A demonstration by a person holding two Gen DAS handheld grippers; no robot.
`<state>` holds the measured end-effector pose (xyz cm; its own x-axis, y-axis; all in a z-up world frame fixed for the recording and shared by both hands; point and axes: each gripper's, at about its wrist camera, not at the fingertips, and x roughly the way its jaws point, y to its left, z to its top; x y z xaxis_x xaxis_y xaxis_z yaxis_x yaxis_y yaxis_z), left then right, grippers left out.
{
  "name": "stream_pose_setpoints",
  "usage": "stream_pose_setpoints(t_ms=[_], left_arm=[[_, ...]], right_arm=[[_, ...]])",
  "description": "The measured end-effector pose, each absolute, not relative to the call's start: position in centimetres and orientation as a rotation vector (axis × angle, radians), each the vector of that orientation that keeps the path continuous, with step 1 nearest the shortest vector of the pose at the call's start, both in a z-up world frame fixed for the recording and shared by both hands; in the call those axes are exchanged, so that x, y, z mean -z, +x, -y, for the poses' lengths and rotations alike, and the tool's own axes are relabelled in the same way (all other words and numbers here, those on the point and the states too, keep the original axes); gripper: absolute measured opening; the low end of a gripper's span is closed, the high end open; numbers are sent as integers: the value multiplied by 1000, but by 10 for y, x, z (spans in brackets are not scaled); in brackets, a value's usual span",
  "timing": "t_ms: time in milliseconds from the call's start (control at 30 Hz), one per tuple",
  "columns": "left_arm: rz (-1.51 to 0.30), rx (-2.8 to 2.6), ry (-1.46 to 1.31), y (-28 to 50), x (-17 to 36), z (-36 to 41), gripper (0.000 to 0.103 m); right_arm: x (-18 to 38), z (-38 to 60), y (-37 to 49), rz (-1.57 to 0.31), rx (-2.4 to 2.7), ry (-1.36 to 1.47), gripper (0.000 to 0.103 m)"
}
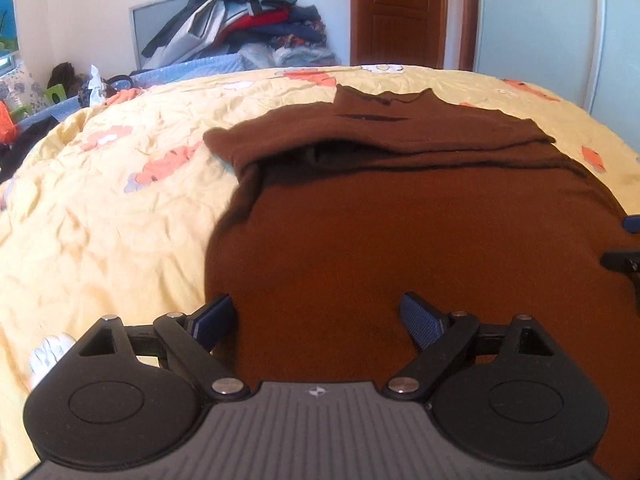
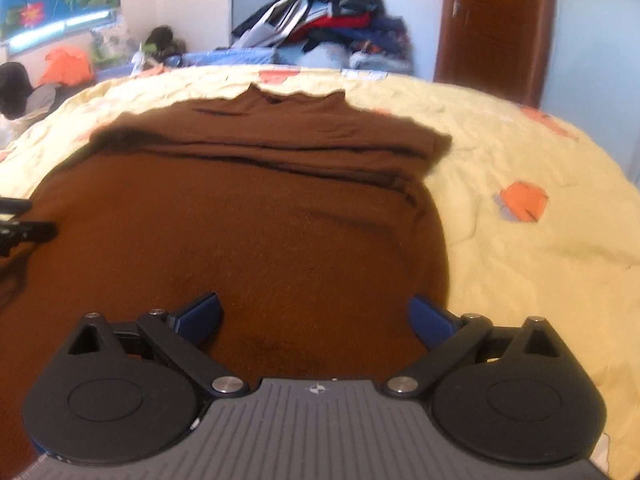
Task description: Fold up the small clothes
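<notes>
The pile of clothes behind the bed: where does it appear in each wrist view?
Left wrist view: the pile of clothes is at the top, left of centre, beyond the yellow quilt.
Right wrist view: the pile is at the top centre.
Shared landmark: the brown wooden door, to the right of the pile in both.

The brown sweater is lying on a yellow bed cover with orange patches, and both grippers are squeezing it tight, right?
Not quite. The brown sweater does lie on the yellow bed cover with orange patches, but neither gripper squeezes it. The left wrist view shows the left gripper open above the cloth, and the right wrist view shows the right gripper open too, with nothing pinched.
</notes>
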<state>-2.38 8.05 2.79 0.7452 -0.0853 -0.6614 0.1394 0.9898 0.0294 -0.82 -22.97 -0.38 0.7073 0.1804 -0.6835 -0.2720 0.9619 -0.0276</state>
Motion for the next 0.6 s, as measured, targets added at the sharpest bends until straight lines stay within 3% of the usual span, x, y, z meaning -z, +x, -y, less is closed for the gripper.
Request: stream_pose_setpoints(t_ms=[67,233,367,433,500,567,600], left_arm=[[-642,142,51,-12,-50,-83,91],[-501,142,118,74,-92,-65,91],[-564,171,152,175,-87,-36,90],[-620,177,220,220,-74,-16,82],[-691,198,257,257,-60,2,57],[-750,199,278,285,-47,14,47],[-780,194,279,296,-40,19,47]], right_arm=[[-14,235,5,-763,-264,-95,91],[-65,243,84,-603,-336,-20,90],[-71,233,184,-628,-348,16,76],[-64,221,228,-669,-353,-9,68],[-53,210,264,-714,-349,-28,67],[-40,203,291,-747,-346,-31,59],[-33,200,301,-759,-343,-33,54]])
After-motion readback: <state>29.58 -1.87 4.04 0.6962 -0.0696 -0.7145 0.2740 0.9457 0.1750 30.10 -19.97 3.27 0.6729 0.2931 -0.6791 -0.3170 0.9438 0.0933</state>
